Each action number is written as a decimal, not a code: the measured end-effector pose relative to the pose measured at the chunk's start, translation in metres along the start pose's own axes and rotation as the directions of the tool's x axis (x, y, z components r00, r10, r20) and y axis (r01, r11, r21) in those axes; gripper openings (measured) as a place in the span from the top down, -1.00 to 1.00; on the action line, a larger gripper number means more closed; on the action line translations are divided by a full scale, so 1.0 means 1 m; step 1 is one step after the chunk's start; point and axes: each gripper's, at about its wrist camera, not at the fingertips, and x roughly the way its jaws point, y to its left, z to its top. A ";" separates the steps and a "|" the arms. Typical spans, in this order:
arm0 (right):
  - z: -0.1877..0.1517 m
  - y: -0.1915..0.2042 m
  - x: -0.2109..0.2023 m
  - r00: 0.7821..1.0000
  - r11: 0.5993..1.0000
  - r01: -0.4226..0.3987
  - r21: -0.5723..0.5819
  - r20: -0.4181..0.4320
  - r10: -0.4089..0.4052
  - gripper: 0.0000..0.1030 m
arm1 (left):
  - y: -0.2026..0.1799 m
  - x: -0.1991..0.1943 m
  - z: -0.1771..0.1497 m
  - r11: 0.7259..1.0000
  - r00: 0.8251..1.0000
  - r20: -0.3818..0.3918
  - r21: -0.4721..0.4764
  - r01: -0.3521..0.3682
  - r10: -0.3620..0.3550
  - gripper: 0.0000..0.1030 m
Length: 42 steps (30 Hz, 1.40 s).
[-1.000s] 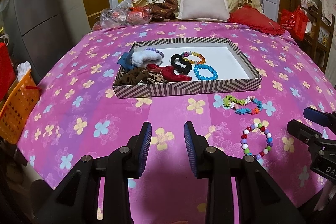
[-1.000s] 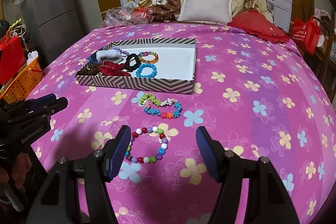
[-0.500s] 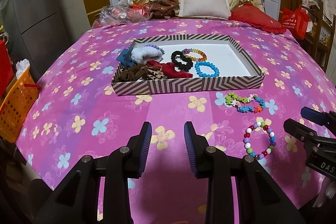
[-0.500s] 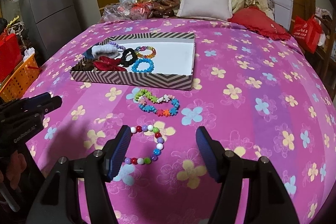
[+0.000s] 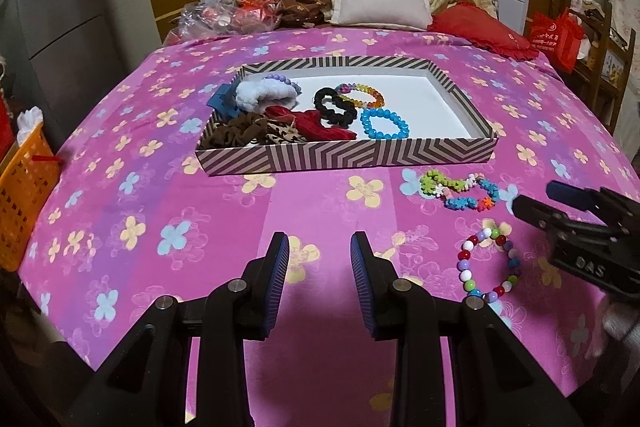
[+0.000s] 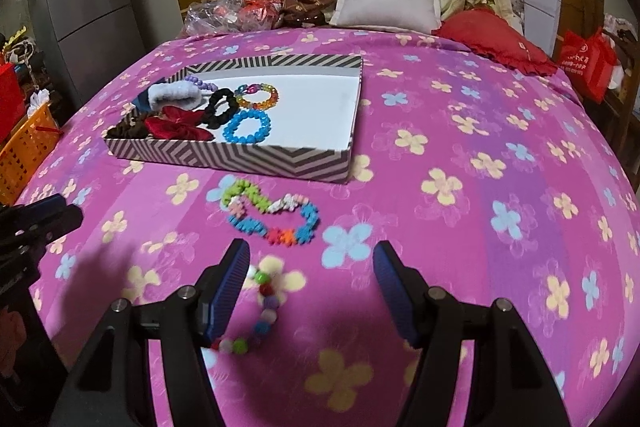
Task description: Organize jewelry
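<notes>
Jewelry is being tidied, and the round-bead bracelet (image 6: 256,311) lies on the bed (image 6: 480,155), partly under the right claw (image 6: 310,289). That claw is spread with nothing pinched. Next it should drop, pinch the beads and carry them to the striped box (image 6: 256,161). The left claw (image 5: 318,281) is spread too, holding nothing.

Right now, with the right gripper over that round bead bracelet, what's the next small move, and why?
Probably lower the right gripper a little further and close on the bead bracelet. Its jaws stand open and empty, the bracelet's near side lies between them on the bedspread, and the left finger already covers part of the loop. It is one of two pieces not yet in the striped tray.
</notes>
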 end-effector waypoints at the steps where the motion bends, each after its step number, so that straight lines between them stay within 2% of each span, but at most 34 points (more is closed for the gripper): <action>1: 0.002 0.000 0.004 1.000 1.000 0.002 -0.004 -0.004 -0.002 -0.30 | 0.000 0.001 0.000 1.000 1.000 -0.002 -0.001 0.002 -0.002 0.32; 10: 0.019 0.008 0.047 0.998 0.995 0.019 -0.094 -0.055 -0.024 0.05 | -0.002 0.009 0.001 1.000 1.000 -0.026 0.004 0.008 -0.008 0.32; 15: 0.019 0.010 0.061 0.996 0.989 0.053 -0.137 -0.064 -0.062 0.42 | -0.003 0.011 0.002 1.000 1.000 -0.029 0.006 0.009 -0.009 0.32; 16: 0.020 0.009 0.060 0.997 0.990 0.047 -0.131 -0.062 -0.056 0.44 | -0.003 0.012 0.002 1.000 0.999 -0.032 0.005 0.012 -0.012 0.32; 22: 0.016 -0.003 0.053 0.995 0.990 0.067 -0.123 -0.068 -0.076 0.45 | -0.007 0.017 0.002 1.000 0.999 -0.043 0.005 0.019 -0.019 0.32; 35: 0.012 -0.010 0.052 0.996 0.994 0.049 -0.101 -0.065 -0.056 0.45 | -0.018 0.013 0.000 0.999 0.998 -0.050 0.026 0.044 -0.043 0.32; 38: 0.013 -0.012 0.053 0.997 0.995 0.034 -0.092 -0.065 -0.040 0.44 | -0.028 0.014 0.000 0.996 0.994 -0.074 0.033 0.088 -0.086 0.32; 42: 0.013 -0.012 0.054 0.997 0.995 0.030 -0.100 -0.063 -0.036 0.45 | -0.047 0.019 0.001 0.985 0.979 -0.120 0.041 0.169 -0.163 0.32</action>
